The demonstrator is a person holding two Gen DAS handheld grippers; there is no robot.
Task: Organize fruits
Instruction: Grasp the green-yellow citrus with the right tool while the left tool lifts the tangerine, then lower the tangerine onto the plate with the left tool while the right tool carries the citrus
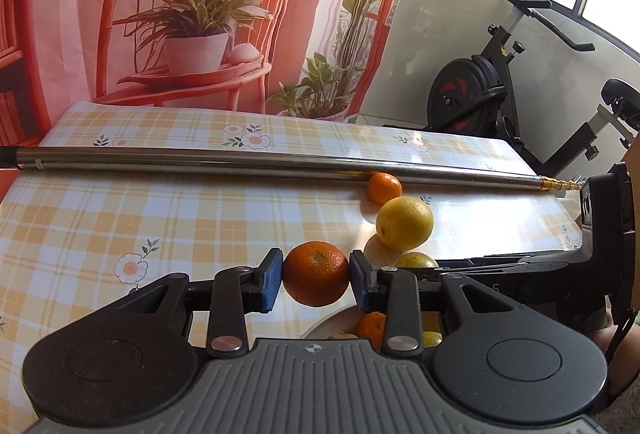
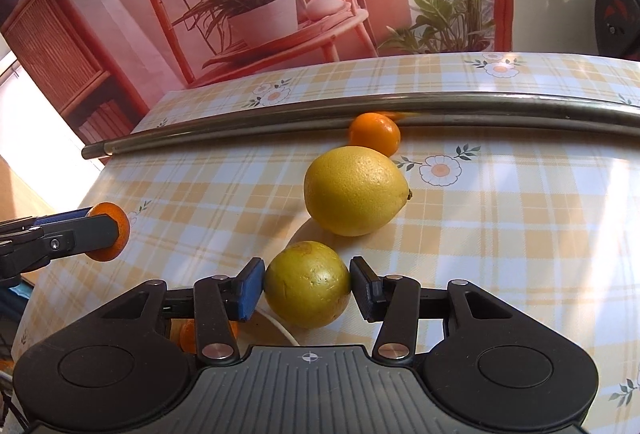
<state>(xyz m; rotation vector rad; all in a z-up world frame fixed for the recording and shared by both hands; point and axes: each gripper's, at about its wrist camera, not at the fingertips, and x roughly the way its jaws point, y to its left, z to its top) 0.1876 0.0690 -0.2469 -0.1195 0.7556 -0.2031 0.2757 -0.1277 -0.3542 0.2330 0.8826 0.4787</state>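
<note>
My left gripper (image 1: pixel 316 274) is shut on an orange (image 1: pixel 316 272) and holds it above a white plate (image 1: pixel 324 326) that holds a small orange fruit (image 1: pixel 372 328) and yellow fruit. My right gripper (image 2: pixel 307 284) is shut on a yellow-green round fruit (image 2: pixel 307 284), close above the table beside the plate rim (image 2: pixel 280 326). A large lemon (image 2: pixel 354 190) lies on the checked tablecloth just ahead, with a small tangerine (image 2: pixel 375 133) behind it against a metal pole. The left gripper with its orange (image 2: pixel 108 230) shows at the left of the right wrist view.
A long metal pole (image 1: pixel 240 160) lies across the table (image 1: pixel 100 226) behind the fruit. A printed backdrop (image 1: pixel 192 14) hangs behind the table. An exercise bike (image 1: pixel 500 90) stands off the table's right side.
</note>
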